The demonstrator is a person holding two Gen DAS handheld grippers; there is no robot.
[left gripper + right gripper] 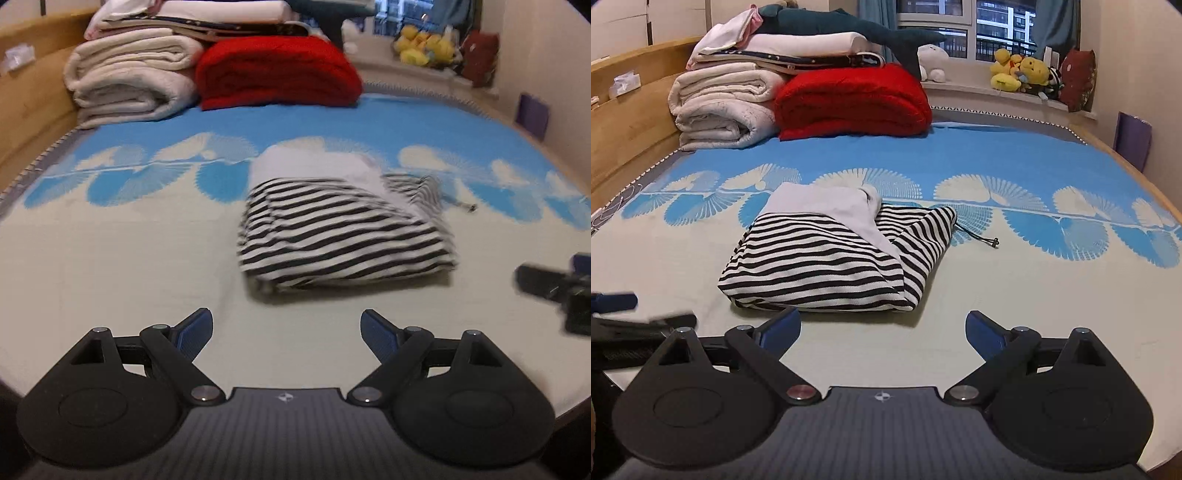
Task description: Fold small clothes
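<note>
- Both tools have their jaws spread wide and hold nothing: the left gripper [287, 328] and the right gripper [882, 330] hover low over the bed sheet [1034, 295].
- The striped garment [827, 262], folded into a compact bundle with a grey lining showing, lies on the sheet straight ahead of both.
- Its long axis runs crosswise to the fingers.
- The right gripper looks nearer; its left fingertip [786, 321] is just beside the garment's near edge.
</note>
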